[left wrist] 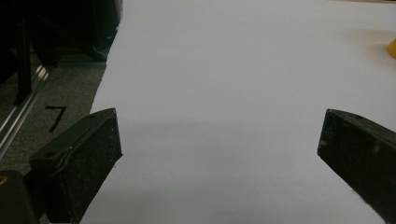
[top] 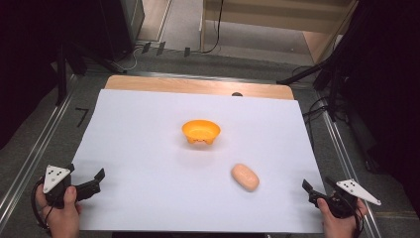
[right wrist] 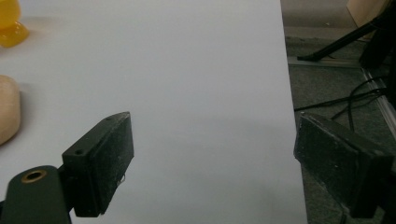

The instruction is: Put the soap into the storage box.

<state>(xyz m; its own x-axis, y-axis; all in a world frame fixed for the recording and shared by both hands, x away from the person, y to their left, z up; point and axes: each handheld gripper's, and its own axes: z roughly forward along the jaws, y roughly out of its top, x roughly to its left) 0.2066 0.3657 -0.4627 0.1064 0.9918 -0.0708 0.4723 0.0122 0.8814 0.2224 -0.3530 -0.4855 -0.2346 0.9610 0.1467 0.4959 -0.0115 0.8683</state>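
1. Light wooden table [top: 198, 85], largest item. Its far edge shows bare beyond the sheet that covers the rest of it.

2. Large white paper sheet [top: 148, 148], flat on the table, spread from my near edge almost to the far one. Everything below lies on it or hangs over its near corners.

3. My left gripper [top: 85, 182], black two-jaw tool with a grey three-cornered plate on top, held in my left hand [top: 62, 210] at the near left corner of the sheet. Its jaws stand wide apart with nothing between them. In the left gripper view the left jaw hangs over the sheet's left edge and the right jaw over bare paper.

4. My right gripper [top: 317, 187], same build, held in my right hand [top: 339, 223] at the near right corner. Its jaws are likewise spread with nothing between them. In the right gripper view one jaw is over the paper and the other past the sheet's right edge.

5. Orange plastic bowl [top: 200, 131], round, upright, standing near the middle of the sheet, well apart from both grippers.

6. Pale peach oval bread roll [top: 245, 177], smallest item. It lies on its side nearer to me and right of the bowl, apart from it. It is left of my right gripper, not touched by it.
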